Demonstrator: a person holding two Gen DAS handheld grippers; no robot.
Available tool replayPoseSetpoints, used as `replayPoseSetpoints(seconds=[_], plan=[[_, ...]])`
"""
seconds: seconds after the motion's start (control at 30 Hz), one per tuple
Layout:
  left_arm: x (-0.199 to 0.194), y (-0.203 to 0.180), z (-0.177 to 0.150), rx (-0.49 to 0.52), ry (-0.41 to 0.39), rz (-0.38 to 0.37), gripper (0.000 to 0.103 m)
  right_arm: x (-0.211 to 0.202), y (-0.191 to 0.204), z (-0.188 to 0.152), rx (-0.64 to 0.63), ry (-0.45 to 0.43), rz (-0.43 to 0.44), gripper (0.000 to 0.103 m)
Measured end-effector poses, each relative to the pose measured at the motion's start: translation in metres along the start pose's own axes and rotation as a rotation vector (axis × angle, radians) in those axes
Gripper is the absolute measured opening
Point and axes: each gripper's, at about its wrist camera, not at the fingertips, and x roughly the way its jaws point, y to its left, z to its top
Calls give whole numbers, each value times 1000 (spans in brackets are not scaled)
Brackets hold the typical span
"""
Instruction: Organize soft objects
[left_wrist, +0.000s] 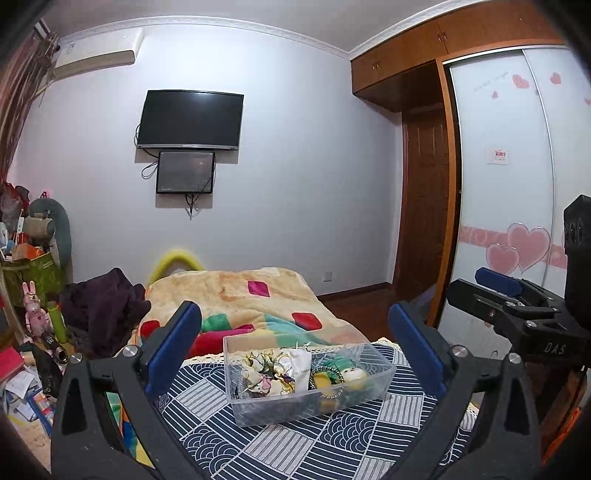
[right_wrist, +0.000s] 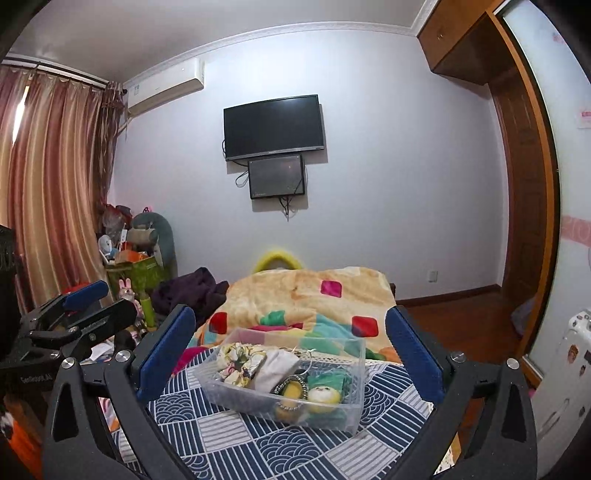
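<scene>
A clear plastic bin (left_wrist: 384, 373) sits on a blue and white patterned cloth (left_wrist: 295, 443) on the bed. It holds soft items: floral fabric scrunchies (left_wrist: 264, 373), a white pouch (left_wrist: 299, 367), and a yellow and green plush toy (left_wrist: 347, 374). The bin also shows in the right wrist view (right_wrist: 351, 413), with the scrunchies (right_wrist: 240, 363), the pouch (right_wrist: 275, 367) and the plush toy (right_wrist: 323, 397). My left gripper (left_wrist: 295, 343) is open and empty, above and in front of the bin. My right gripper (right_wrist: 291, 343) is open and empty, likewise in front of the bin.
A colourful patched blanket (left_wrist: 236, 295) covers the bed beyond the cloth. A dark garment (left_wrist: 99, 310) lies at its left. Clutter and toys (left_wrist: 33, 295) fill the left floor. A wardrobe (left_wrist: 517, 184) stands at right. Each gripper shows in the other's view: right (left_wrist: 517, 306), left (right_wrist: 74, 317).
</scene>
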Motion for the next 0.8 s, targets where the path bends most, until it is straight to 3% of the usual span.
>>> replayPoseSetpoints(seconds=[0.8], plan=[[1, -2, -2, 3, 3, 6, 103, -6, 1, -2, -4, -12, 0, 103]])
